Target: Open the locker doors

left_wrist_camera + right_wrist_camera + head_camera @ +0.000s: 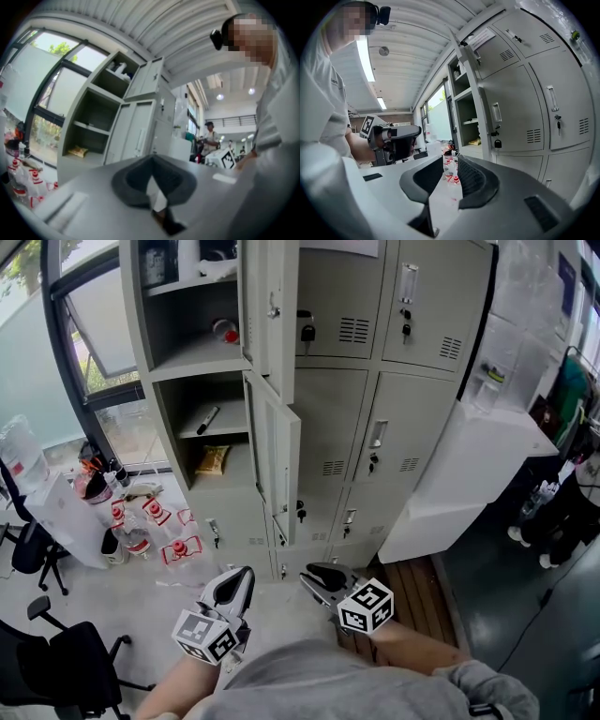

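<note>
The grey locker (412, 427) stands ahead. Its left column has two doors swung open, the upper door (272, 306) and the middle door (278, 451), showing shelves with a snack bag (212, 460) and a marker (207, 420). The other doors are closed, with a padlock (307, 332) and keys (405, 320) hanging on two of them. Both grippers hang low in front of me, apart from the locker. My left gripper (242, 576) (151, 159) has its tips together and holds nothing. My right gripper (314, 575) (450, 161) stands open with nothing between its jaws.
Several water bottles (150, 531) stand on the floor left of the locker. Two office chairs (56, 662) are at the lower left. A white cabinet (469, 484) leans at the right over a wooden pallet (412, 592). A person (562, 512) stands at the far right.
</note>
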Available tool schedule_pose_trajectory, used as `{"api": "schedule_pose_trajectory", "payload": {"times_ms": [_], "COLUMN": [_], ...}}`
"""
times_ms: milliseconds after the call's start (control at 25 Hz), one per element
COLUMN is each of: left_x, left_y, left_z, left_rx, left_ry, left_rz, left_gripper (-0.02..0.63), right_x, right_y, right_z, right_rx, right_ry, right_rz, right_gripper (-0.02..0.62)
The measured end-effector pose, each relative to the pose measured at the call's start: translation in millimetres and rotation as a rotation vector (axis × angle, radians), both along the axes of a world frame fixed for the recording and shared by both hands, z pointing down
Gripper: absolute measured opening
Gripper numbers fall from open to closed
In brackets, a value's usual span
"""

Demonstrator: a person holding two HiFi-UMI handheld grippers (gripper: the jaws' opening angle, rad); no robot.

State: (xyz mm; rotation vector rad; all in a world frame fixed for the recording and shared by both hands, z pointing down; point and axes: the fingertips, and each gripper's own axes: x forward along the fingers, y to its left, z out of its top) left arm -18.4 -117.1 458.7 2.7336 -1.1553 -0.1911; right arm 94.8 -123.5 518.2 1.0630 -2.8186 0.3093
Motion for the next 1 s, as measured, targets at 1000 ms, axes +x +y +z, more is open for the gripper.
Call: {"api": "schedule_pose_trajectory", "payload": {"times_ms": [1000], "left_x": [-53], "left_y": [-80], "left_z": [-7], "left_rx": [-0.002], "left_ry": [0.054], "left_rz": [0.14], "left_gripper": [0.005], "right_x": [58], "right_y": [-132], "right_z": [-65], "right_rx": [0.105], "right_ry": [0.025], "right_rz": [0.389], "right_gripper": [0.094]}}
